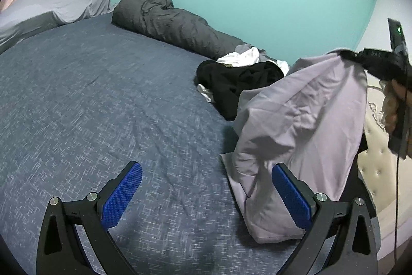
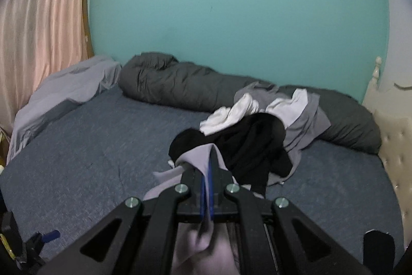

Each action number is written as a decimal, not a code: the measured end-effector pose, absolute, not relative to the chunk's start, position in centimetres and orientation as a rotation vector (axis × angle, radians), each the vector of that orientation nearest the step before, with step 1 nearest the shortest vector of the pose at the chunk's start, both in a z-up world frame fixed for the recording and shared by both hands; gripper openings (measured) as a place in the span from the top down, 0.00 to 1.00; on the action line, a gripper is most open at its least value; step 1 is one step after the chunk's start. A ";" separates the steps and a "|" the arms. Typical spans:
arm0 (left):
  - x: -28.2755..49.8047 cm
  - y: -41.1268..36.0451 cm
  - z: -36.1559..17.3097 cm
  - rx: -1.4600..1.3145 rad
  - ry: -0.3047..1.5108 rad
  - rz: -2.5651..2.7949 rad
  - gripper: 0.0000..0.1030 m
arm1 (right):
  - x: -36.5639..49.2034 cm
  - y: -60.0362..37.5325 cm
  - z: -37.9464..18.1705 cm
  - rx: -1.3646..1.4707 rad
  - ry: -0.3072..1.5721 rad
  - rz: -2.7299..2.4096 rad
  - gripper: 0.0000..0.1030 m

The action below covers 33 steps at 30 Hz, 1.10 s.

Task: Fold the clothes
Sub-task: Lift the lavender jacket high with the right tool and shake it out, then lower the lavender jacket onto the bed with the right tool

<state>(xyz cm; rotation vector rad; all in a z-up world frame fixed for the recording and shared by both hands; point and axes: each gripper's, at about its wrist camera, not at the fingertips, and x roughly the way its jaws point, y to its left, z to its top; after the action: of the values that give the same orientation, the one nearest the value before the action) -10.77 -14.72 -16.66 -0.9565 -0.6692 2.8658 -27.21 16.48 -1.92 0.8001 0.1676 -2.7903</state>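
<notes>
Left wrist view: soft lilac-grey cloth garment (image 1: pixel 303 120) hangs from right gripper (image 1: pixel 360 59), jaws clamped on its top corner. Bottom rests on bed's near edge, touching left gripper (image 1: pixel 206 195)'s right finger; jaws wide apart, w/ nothing held.

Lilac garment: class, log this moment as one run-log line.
right gripper: shut on lilac garment, raised | left gripper: open, empty | clothes pile: unfolded
</notes>
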 end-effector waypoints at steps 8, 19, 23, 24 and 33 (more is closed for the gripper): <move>-11.1 -15.2 -17.7 -0.987 -0.672 2.870 0.00 | -29.7 17.3 -5.8 0.879 0.093 -2.790 0.98; -12.0 -14.7 -19.2 -1.049 -0.665 2.854 0.00 | -32.3 20.3 -15.7 1.258 0.059 -2.746 0.92; -12.0 -14.7 -19.4 -1.058 -0.684 2.845 0.00 | -30.8 23.0 -15.5 1.246 0.016 -2.801 0.47; -12.0 -14.6 -19.4 -1.057 -0.689 2.842 0.00 | -30.1 23.9 -15.0 1.220 -0.015 -2.822 0.35; -11.4 -13.6 -19.0 -1.050 -0.653 2.841 0.00 | -19.3 26.9 -15.6 1.013 -0.058 -2.794 0.35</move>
<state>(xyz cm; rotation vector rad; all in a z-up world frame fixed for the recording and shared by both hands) -11.35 -13.57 -19.03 -1.0500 -0.6529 2.8410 -19.27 26.91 -15.56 1.0133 -0.0579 -2.7945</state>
